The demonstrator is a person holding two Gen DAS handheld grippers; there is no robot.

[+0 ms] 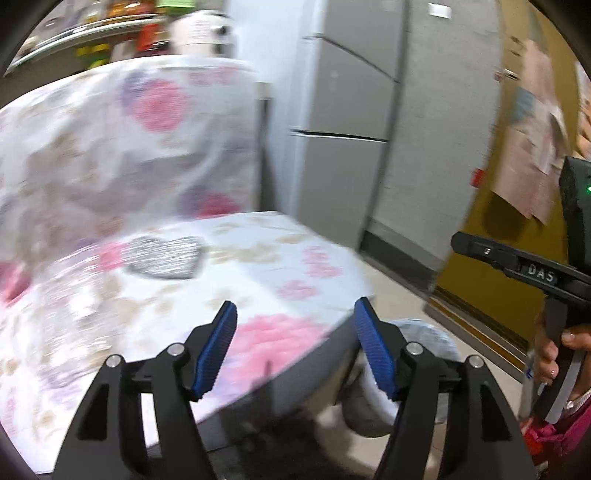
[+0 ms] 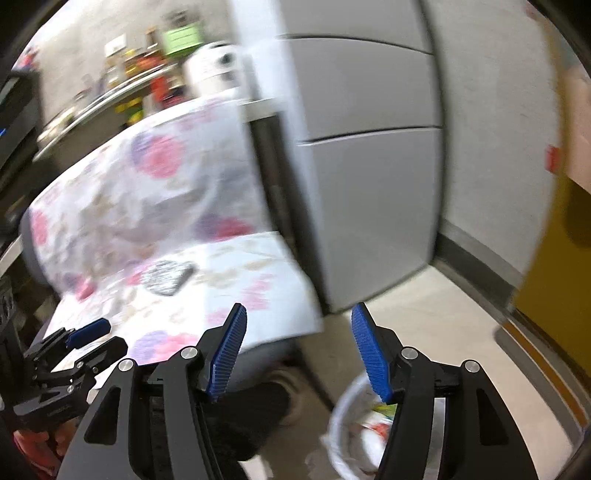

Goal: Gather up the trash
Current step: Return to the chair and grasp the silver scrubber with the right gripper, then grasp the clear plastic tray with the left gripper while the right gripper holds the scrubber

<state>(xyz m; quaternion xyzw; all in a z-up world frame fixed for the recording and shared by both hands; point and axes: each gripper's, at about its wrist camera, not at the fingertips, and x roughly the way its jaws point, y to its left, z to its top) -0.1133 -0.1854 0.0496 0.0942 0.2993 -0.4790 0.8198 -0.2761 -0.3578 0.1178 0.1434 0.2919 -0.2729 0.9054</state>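
A crumpled silver-and-black wrapper (image 1: 165, 257) lies on the seat of a sofa covered in a floral cloth (image 1: 110, 155); it also shows in the right wrist view (image 2: 167, 277). My left gripper (image 1: 295, 343) is open and empty, above the seat's front edge, short of the wrapper. My right gripper (image 2: 298, 350) is open and empty, over the floor beside the seat corner. A white-lined trash bin (image 2: 351, 432) holding scraps stands on the floor under my right gripper; the left wrist view shows it (image 1: 424, 339) too. Both views are motion-blurred.
A grey refrigerator (image 2: 369, 184) stands right of the sofa. A yellow door (image 1: 491, 251) with papers is at the far right. A cluttered shelf (image 1: 92, 33) runs behind the sofa. The other gripper (image 2: 85, 343) shows at lower left, and at the right edge of the left wrist view (image 1: 517, 266).
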